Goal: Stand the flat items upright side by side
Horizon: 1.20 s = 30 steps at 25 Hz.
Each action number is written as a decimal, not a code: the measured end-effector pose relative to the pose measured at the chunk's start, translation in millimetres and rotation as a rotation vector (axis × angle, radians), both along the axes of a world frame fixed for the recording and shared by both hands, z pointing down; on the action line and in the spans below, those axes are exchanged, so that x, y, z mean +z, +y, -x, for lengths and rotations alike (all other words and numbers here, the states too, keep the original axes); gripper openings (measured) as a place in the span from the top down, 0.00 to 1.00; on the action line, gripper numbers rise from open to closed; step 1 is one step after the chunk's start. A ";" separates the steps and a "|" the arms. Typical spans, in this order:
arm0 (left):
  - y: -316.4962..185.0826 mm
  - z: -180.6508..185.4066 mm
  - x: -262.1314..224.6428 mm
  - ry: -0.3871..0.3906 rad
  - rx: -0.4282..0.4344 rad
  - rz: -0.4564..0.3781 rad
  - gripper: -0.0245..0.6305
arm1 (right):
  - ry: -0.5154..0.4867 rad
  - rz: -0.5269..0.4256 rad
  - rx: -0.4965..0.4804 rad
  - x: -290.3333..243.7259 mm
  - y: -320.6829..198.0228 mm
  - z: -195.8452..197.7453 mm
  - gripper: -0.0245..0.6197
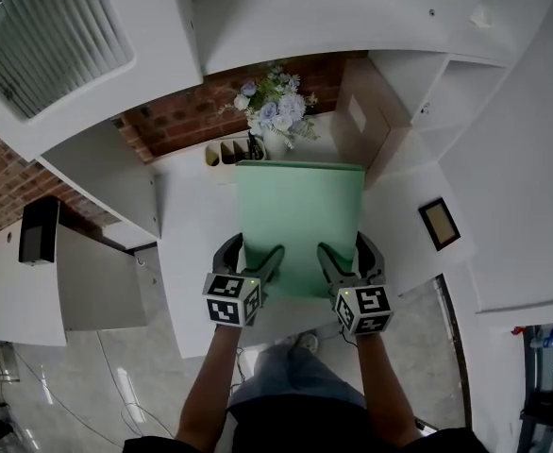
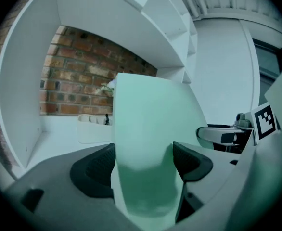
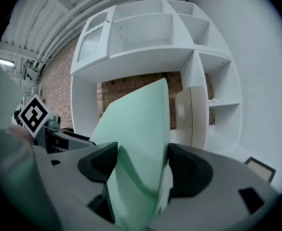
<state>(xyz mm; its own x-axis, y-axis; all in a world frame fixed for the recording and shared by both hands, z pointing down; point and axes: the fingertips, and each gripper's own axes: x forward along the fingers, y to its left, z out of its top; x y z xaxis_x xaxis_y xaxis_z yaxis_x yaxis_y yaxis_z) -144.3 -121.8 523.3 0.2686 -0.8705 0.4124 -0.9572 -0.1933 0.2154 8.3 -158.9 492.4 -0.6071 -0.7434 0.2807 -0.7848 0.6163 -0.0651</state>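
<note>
A flat pale green book (image 1: 300, 220) is held up above the white desk (image 1: 193, 234), its broad face toward me. My left gripper (image 1: 256, 260) is shut on its near left corner, and my right gripper (image 1: 341, 256) is shut on its near right corner. In the left gripper view the green book (image 2: 146, 143) fills the gap between the dark pads (image 2: 94, 170). In the right gripper view the green book (image 3: 138, 143) runs slanted between the jaws, pressed by both pads (image 3: 186, 170).
At the back of the desk stand a white organiser (image 1: 224, 155) and a flower bunch (image 1: 276, 109) against a brick wall. A small framed picture (image 1: 439, 223) lies at the right. A tall white panel (image 1: 361, 121) stands at back right. Shelves hang overhead.
</note>
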 end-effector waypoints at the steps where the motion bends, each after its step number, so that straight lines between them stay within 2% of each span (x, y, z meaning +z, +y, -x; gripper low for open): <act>1: -1.6 -2.5 -5.3 -0.014 -0.003 -0.030 0.43 | -0.016 -0.034 -0.006 -6.7 -1.2 -1.0 0.45; 3: -5.2 -7.2 -14.3 -0.040 -0.008 -0.085 0.43 | -0.044 -0.101 -0.015 -17.0 -3.5 -4.0 0.45; 7: -11.1 -16.7 -24.9 -0.085 -0.033 -0.189 0.43 | -0.015 -0.241 -0.020 -24.2 -6.8 -15.7 0.45; 11: -13.9 -24.3 -15.2 -0.156 -0.060 -0.250 0.43 | 0.035 -0.306 -0.006 -13.7 -8.4 -24.1 0.46; 13: -14.1 -28.0 -8.9 -0.183 -0.067 -0.259 0.43 | 0.060 -0.304 -0.002 -2.1 -7.7 -27.1 0.46; 18: -13.9 -35.5 1.7 -0.192 -0.072 -0.259 0.43 | 0.069 -0.215 0.015 24.2 -7.5 -36.3 0.47; 21: -13.9 -37.2 1.7 -0.200 -0.067 -0.269 0.43 | 0.060 -0.214 0.009 25.7 -7.7 -38.0 0.47; 26: -7.4 -37.8 3.1 -0.202 -0.053 -0.247 0.43 | 0.124 -0.231 -0.037 25.1 -1.9 -39.2 0.48; 30: -5.1 -37.7 3.0 -0.195 -0.024 -0.232 0.43 | 0.135 -0.221 -0.052 25.2 0.3 -39.7 0.48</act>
